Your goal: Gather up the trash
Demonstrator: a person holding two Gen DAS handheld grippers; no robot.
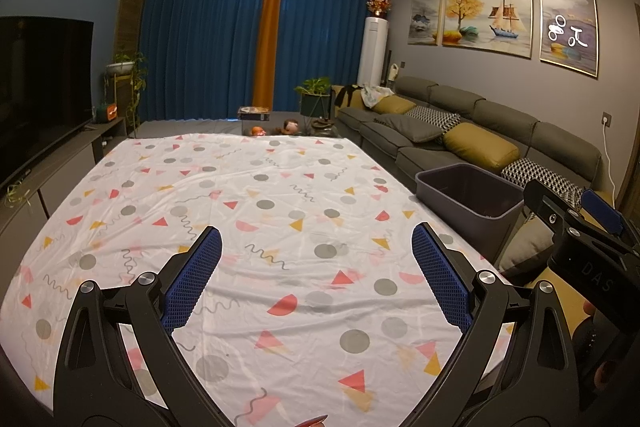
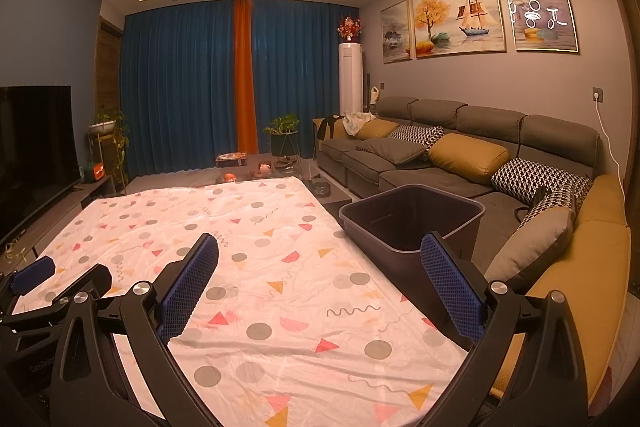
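Note:
A grey plastic bin (image 1: 472,199) stands at the right edge of the table, between table and sofa; it also shows in the right wrist view (image 2: 412,223). The table carries a white patterned cloth (image 1: 256,219), also in the right wrist view (image 2: 256,267). I see no trash on the cloth. My left gripper (image 1: 316,255) is open and empty above the cloth. My right gripper (image 2: 320,267) is open and empty above the cloth, its right finger in front of the bin. The right gripper's body (image 1: 580,227) shows at the right of the left wrist view. The left gripper's fingers (image 2: 32,275) show at the right wrist view's left edge.
A grey sofa (image 2: 440,155) with yellow and patterned cushions runs along the right. A TV (image 1: 36,83) on a low cabinet stands at the left. Potted plants (image 1: 316,99), toys and a box lie on the floor beyond the table, before blue curtains.

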